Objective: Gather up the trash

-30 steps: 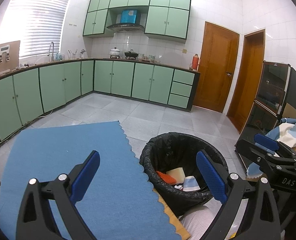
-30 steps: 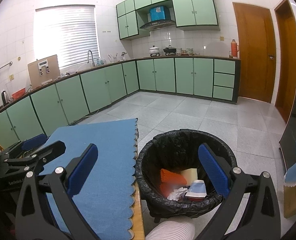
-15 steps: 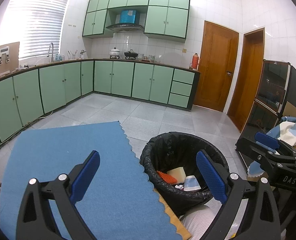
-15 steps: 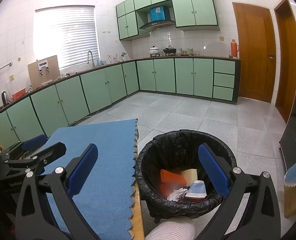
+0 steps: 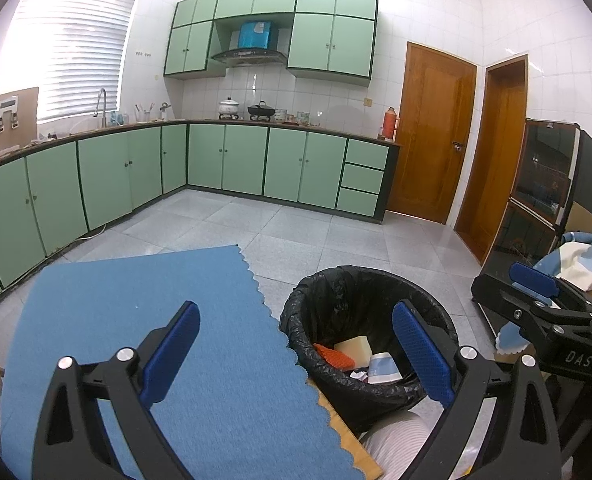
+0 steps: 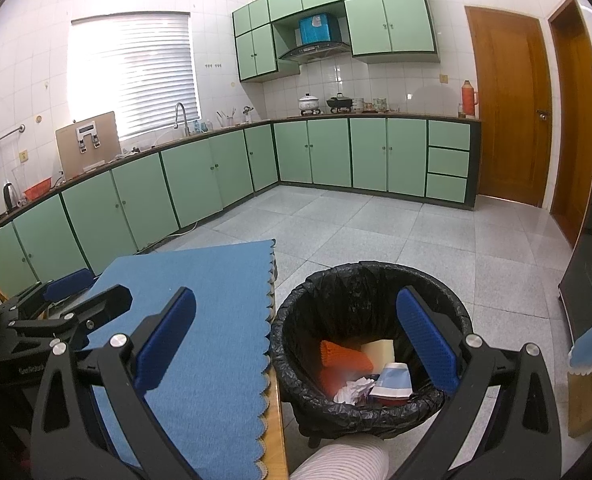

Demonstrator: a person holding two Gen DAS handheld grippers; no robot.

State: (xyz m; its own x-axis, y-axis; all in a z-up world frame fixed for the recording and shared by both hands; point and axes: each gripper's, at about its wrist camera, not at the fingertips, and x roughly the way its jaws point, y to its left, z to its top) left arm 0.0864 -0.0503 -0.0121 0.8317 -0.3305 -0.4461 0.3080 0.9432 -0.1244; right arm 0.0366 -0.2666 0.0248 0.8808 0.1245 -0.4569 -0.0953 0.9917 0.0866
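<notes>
**Mia:** Green cupboards (image 5: pixel 244 164) are running all around this kitchen, and a blue mat (image 5: pixel 144 340) is lying on the table in front of us. Where is the trash going?

**Ben:** Into the bin (image 6: pixel 370 344) with the black bag. It is standing on the floor just beside the table edge, at about 4 o'clock from the mat. I am seeing an orange thing (image 6: pixel 338 360), a pale block (image 6: pixel 380 350), a paper cup (image 6: pixel 392 378) and a crumpled white paper (image 6: pixel 352 392) lying inside it.

**Mia:** What are the tongs doing?

**Ben:** The left gripper (image 5: pixel 296 354) is spreading its blue pads wide, and nothing is sitting between them. One pad is hanging over the mat, the other over the bin. The right gripper (image 6: pixel 296 342) is wide too, holding nothing and touching nothing.

**Mia:** Is any trash lying on the mat?

**Ben:** I am not seeing any. I am thinking the job is nearly done, or done.

**Mia:** So how are we doing this step well?

**Ben:** By looking slowly over the whole mat and the floor near it. If something is hiding, we should be coming straight down on it with wide pads, squeezing gently, and letting go only right above the bag, away from its rim.
</notes>
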